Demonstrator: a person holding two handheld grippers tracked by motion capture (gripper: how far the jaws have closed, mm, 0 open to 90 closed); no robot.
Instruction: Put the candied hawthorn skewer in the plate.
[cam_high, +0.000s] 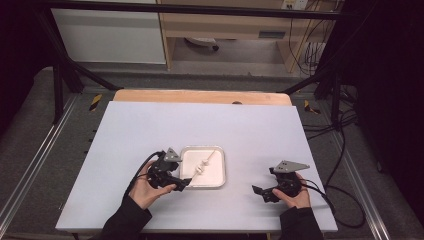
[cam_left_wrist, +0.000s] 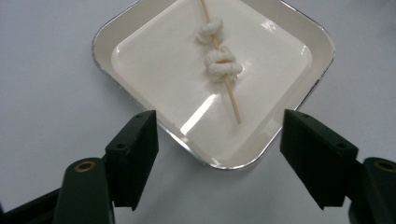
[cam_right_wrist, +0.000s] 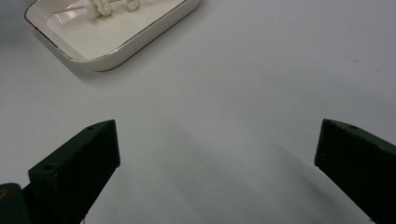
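We see the room first: beyond the far side of both claws lies a grey floor (cam_high: 235, 67) with a white cabinet panel (cam_high: 107, 35) to the far left and a pale wooden shelf unit (cam_high: 225, 25) straight ahead, under which a dark castor wheel stands. A black metal frame (cam_high: 190, 9) crosses the top and slants down on both sides, and black cables (cam_high: 345, 145) trail over the floor beyond the right claw's outer side.

Under both claws spreads the table (cam_high: 200, 125), covered in a plain light grey-blue sheet, matt and smooth, with a strip of bare wood along its far edge. In the right gripper view the sheet carries only soft shadows cast by the jaws.

The left claw (cam_high: 184, 183) sits at the near left corner of the tray (cam_high: 220, 172), held in a hand (cam_high: 147, 190) with a dark sleeve. Its jaws stand spread wide, with nothing pinched; in the left gripper view the near corner of the tray (cam_left_wrist: 140, 28) lies between and just ahead of them. The right claw (cam_high: 259, 191) rests well apart from the tray, to its right, in the other hand (cam_high: 295, 197). Its jaws also stand spread, over bare sheet.

The tray is a cream, square dish with rounded corners and a shiny metal rim. In it lies a thin wooden skewer (cam_left_wrist: 229, 93), angled away from the left claw, with two white twisted dough pieces (cam_left_wrist: 222, 65) threaded on it, just ahead of the open jaws.
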